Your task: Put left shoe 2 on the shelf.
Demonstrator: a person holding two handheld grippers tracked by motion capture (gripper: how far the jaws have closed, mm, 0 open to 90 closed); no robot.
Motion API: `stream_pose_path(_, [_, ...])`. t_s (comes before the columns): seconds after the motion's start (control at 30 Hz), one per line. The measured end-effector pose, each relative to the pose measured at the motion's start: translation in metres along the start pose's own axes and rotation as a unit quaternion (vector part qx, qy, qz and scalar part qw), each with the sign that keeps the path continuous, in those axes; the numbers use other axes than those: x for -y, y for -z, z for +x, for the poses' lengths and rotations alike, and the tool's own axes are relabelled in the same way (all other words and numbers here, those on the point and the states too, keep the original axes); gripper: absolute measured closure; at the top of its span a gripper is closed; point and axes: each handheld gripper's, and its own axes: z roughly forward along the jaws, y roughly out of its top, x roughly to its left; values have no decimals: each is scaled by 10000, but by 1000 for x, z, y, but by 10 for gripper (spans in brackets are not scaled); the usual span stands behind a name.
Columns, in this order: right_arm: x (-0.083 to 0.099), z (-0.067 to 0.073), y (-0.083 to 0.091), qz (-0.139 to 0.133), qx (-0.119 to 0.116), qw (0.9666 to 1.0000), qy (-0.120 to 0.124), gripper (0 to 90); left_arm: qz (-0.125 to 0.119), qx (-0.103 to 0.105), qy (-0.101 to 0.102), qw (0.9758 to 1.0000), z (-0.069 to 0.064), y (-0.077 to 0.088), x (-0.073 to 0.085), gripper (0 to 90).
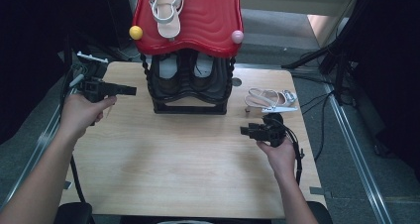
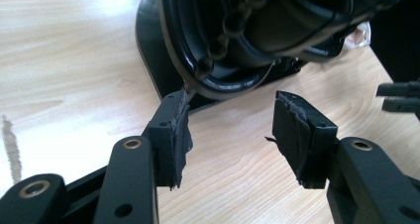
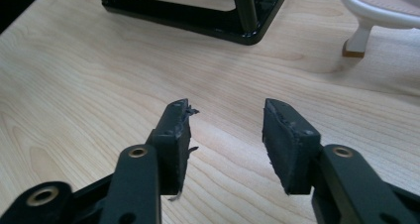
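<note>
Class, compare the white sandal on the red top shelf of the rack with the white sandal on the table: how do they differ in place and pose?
The shelf sandal rests high on the rack's red shelf; the table sandal lies on the wooden table, right of the rack.

The shelf sandal shows its insole from above, lying front to back; the table sandal lies crosswise, seen from the side.

Both are white and strappy, and neither is held.

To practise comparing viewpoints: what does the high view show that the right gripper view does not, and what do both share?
High view alone: the rack's red top shelf carrying a white sandal, and both forearms. Right gripper view alone: the open right hand-held gripper seen close, its pads frayed. Shared: the wooden table, the black rack base and the white sandal on the table.
</note>
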Motion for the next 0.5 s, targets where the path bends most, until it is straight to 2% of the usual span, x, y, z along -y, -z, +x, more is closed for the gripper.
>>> stream_pose_path(0.03, [0,0,1,-5,-5,10000,-51,560,39,55,29,10000,1,-2,3,487])
stream_pose_path(0.23, [-1,-2,1,20,97,9999,-125,610,10,73,137,9999,6,-14,18,487])
stream_pose_path(0.37, [-2,-4,2,39,133,9997,-214,664,165,47,29,9998,5,-25,29,487])
stream_pose_path(0.5, [-2,-8,3,42,199,9994,-267,700,197,64,10,9998,3,-33,39,487])
